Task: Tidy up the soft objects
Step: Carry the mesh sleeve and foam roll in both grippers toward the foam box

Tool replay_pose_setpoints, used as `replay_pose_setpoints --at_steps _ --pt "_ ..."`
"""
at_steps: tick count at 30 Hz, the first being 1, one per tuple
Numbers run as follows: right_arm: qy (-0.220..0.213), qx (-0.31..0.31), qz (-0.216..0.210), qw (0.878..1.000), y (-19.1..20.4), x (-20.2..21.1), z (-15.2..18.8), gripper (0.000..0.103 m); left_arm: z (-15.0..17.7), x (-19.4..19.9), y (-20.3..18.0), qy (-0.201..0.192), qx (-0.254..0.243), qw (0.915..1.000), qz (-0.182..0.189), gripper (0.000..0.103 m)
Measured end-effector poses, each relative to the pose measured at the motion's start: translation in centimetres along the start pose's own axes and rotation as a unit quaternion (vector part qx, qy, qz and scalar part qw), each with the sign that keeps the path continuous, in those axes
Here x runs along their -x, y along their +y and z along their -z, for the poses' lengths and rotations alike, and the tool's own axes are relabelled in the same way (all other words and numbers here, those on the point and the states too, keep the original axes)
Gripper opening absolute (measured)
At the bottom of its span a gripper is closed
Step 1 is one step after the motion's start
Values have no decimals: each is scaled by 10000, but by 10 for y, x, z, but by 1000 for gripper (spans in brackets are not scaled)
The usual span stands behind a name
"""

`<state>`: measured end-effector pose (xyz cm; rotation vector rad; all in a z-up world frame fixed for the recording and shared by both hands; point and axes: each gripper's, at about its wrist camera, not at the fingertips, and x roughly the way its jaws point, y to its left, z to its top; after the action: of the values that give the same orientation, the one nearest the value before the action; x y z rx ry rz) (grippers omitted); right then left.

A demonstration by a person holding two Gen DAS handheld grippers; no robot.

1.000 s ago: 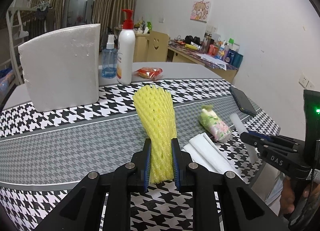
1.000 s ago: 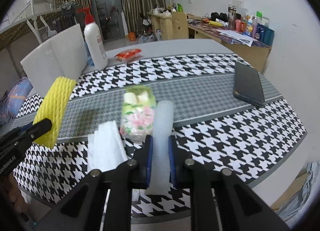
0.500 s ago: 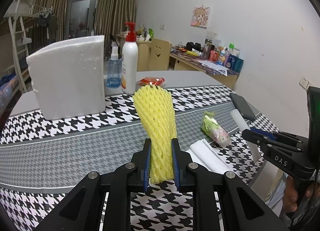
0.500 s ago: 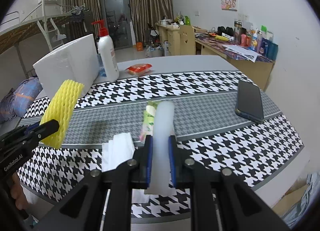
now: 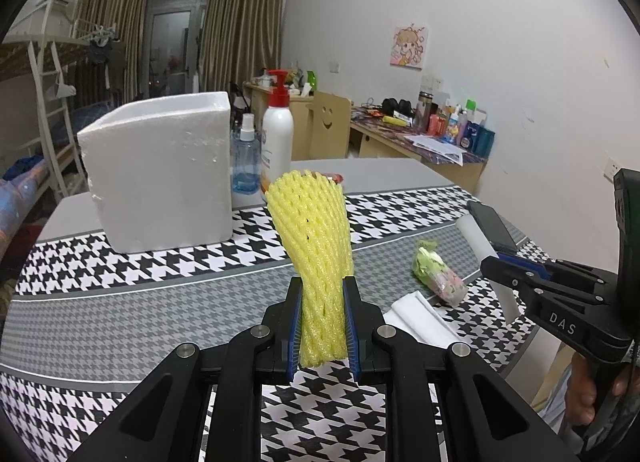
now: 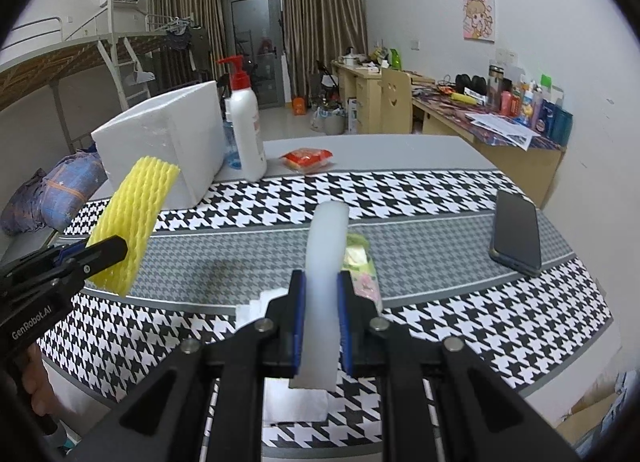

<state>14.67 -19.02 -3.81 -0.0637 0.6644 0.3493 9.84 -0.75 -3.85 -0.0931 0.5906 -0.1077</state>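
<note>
So the yellow foam net sleeve [image 5: 316, 258] is clamped near its lower end in the left gripper [image 5: 323, 326], jaws pinched narrow on it, the rest of it fanning upward toward 12 o'clock in the left wrist view; in the right wrist view it's seen out at 9 o'clock, held clear above the table [image 6: 440, 189]. The white foam strip [image 6: 323, 282] is squeezed the same way in the right gripper [image 6: 322, 320], jaws narrow, strip curving up and away toward 12; from the left wrist it's spotted at 3 o'clock.

Still lying on the houndstooth tablecloth [image 5: 120, 302]: a green-and-pink soft packet [image 5: 436, 274] at roughly 2 o'clock from the left gripper, and a stack of white foam sheets [image 5: 420, 320] just beside it, nearer the table edge; in the right wrist view both are partly hidden behind the strip and the jaws.

Further back, a white styrofoam box [image 5: 160, 173] is parked at 11 o'clock, with a blue spray bottle [image 5: 244, 157] and a white pump bottle [image 5: 277, 137] just beside it; a red snack packet [image 6: 306, 157] is seen behind those; a black phone [image 6: 516, 234] is lying at 2 o'clock in the right view.
</note>
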Motion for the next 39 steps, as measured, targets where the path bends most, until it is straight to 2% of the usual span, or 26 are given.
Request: replay_pose_setpoints --at_steps 27,39 --pt "-300 385 -517 9975 32 -2 -21 19 -19 19 27 -379 72 9977 -552 20" --pt "-401 500 -714 9954 47 -1 -30 19 -28 25 32 -504 87 9965 -665 20"
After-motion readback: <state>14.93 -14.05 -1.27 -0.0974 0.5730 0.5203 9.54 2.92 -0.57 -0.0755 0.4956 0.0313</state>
